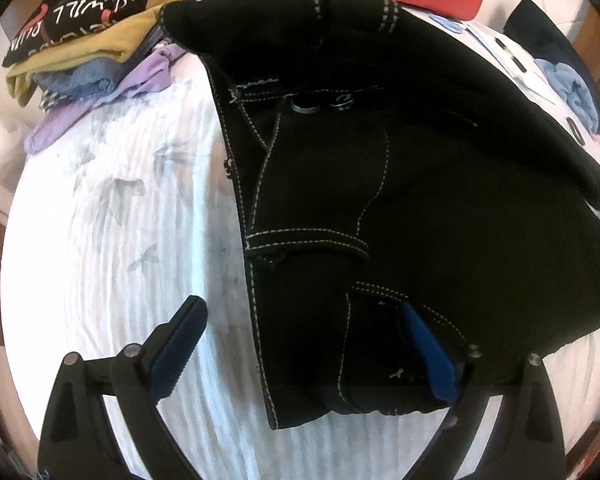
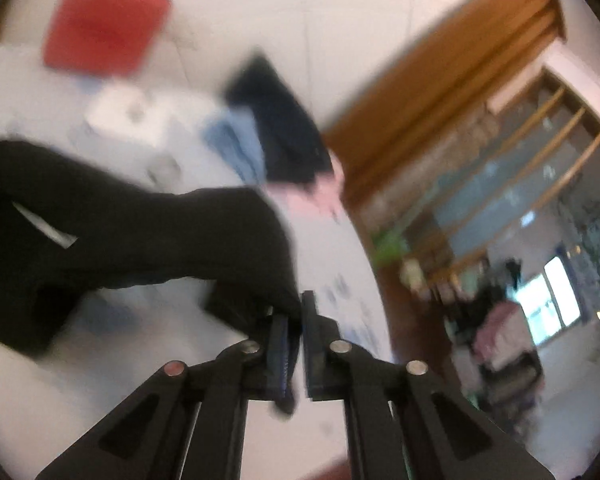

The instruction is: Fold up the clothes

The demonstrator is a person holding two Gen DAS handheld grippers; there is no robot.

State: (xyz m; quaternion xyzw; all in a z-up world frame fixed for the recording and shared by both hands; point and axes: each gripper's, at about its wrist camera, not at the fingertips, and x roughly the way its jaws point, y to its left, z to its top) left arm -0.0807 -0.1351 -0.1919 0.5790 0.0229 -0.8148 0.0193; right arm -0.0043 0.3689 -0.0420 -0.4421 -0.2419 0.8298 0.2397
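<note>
Two tools: left tool [image 1: 300, 354] spread wide w/ one finger under black jeans [image 1: 420, 168], right tool [image 2: 296, 344] clamped on jeans fabric.

Right wrist view is motion-blurred throughout: red bag w/ handle [image 2: 106, 20], dark folded garment [image 2: 284, 128] and wooden shelving [image 2: 500, 184] show no detail. Black denim garment w/ white stitching [image 1: 440, 184] covers the left gripper's [image 1: 306, 354] right blue pad [image 1: 428, 356] in part and hides the white ribbed bedcover [image 1: 112, 220] beneath. Red bag cut off by top edge in left wrist view. Print on black tee atop the folded clothes stack [image 1: 92, 36] unreadable.
</note>
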